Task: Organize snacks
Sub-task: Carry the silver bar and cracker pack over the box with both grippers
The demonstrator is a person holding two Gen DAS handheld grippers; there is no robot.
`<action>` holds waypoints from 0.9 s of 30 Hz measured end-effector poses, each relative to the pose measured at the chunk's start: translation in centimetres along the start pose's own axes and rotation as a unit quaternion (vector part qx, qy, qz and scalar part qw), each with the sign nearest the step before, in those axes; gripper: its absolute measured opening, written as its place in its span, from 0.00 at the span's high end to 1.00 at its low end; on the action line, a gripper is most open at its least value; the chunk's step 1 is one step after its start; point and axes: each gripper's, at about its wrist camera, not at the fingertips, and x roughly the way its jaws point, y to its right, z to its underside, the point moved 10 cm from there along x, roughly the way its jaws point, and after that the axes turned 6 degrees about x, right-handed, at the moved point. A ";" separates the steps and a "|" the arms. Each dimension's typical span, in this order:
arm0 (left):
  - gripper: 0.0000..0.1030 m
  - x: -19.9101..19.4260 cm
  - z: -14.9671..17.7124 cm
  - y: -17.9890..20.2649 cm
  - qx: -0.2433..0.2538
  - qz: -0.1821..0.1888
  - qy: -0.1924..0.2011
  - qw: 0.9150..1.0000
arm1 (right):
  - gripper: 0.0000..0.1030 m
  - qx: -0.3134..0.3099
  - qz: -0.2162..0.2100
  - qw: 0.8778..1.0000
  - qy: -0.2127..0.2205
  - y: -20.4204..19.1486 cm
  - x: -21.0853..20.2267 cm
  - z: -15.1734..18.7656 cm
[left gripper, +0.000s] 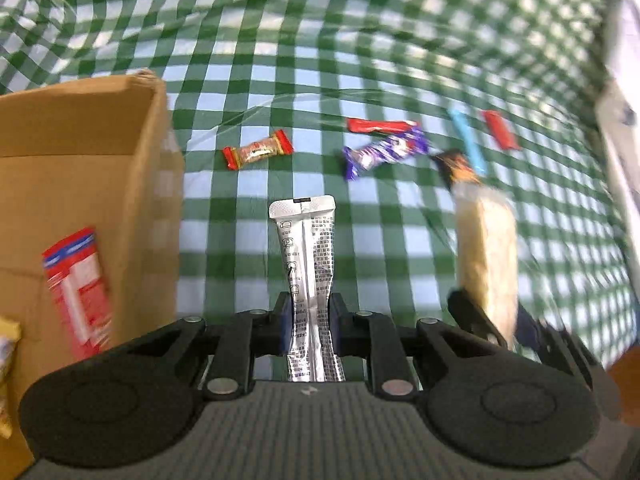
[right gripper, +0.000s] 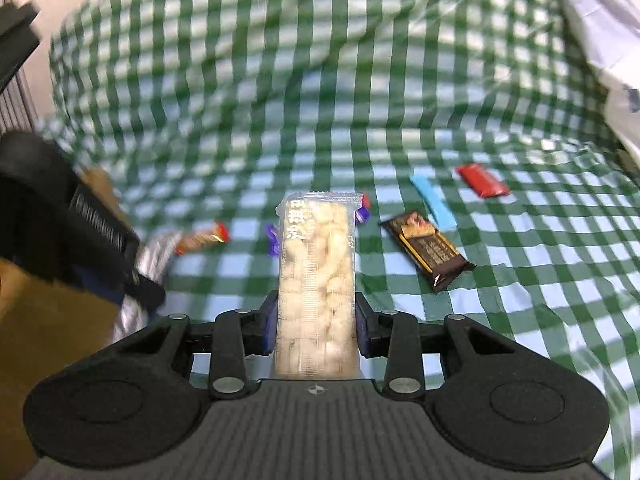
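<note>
Two snacks are being carried at once, one in each tool. The left gripper (left gripper: pixel 309 322) is pinching a silver foil stick pack (left gripper: pixel 306 264) between its blue pads (left gripper: pixel 285 326), the pack standing up through the lower centre of the left wrist view. The right gripper (right gripper: pixel 316 326) is clamping a clear-wrapped pale rice-crisp bar (right gripper: pixel 316 276) the same way, rising through the centre of its own view. Further out, a brown cardboard box (left gripper: pixel 80 184) is filling the left side of the left view, with a red-and-white packet (left gripper: pixel 78 292) showing against it, though blur is making it hard to say whether that packet is inside or falling in. On the green checked cloth (left gripper: pixel 400 40) beyond, loose snacks are lying in a row across the middle: a red-ended candy (left gripper: pixel 258 149), a purple wrapper (left gripper: pixel 384 152), a red bar (left gripper: pixel 380 125), a blue stick (right gripper: pixel 434 200), a small red pack (right gripper: pixel 483 180) and a dark chocolate bar (right gripper: pixel 428 250). The step in hand looks like the carry toward the box. Next, each held snack needs bringing over the box opening and releasing, left likely first since it is nearer.
</note>
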 end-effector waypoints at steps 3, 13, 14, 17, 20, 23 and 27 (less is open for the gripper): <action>0.80 -3.8 2.1 0.0 0.016 0.008 0.013 1.000 | 0.63 0.014 -0.012 1.000 0.011 -2.3 -4.3 0.3; 0.80 -14.9 12.2 -8.6 0.023 -0.066 0.055 0.996 | 0.63 0.006 -0.086 0.996 -0.034 -13.3 -14.9 6.1; 0.80 -15.7 13.3 -9.8 0.019 -0.074 0.059 0.995 | 0.63 0.002 -0.093 0.995 -0.038 -14.7 -15.6 6.8; 0.80 -18.3 16.0 -13.2 0.007 -0.089 0.072 0.993 | 0.63 -0.011 -0.112 0.992 -0.048 -18.5 -17.4 8.7; 0.80 -20.6 18.5 -15.8 -0.001 -0.102 0.092 0.991 | 0.63 -0.023 -0.129 0.990 -0.054 -21.6 -18.8 9.9; 0.80 -22.1 20.4 -17.3 -0.006 -0.106 0.109 0.988 | 0.63 -0.053 -0.136 0.988 -0.055 -23.9 -20.0 11.0; 0.80 -22.5 22.1 -18.0 -0.016 -0.093 0.114 0.989 | 0.63 -0.082 -0.130 0.987 -0.054 -25.6 -21.4 12.3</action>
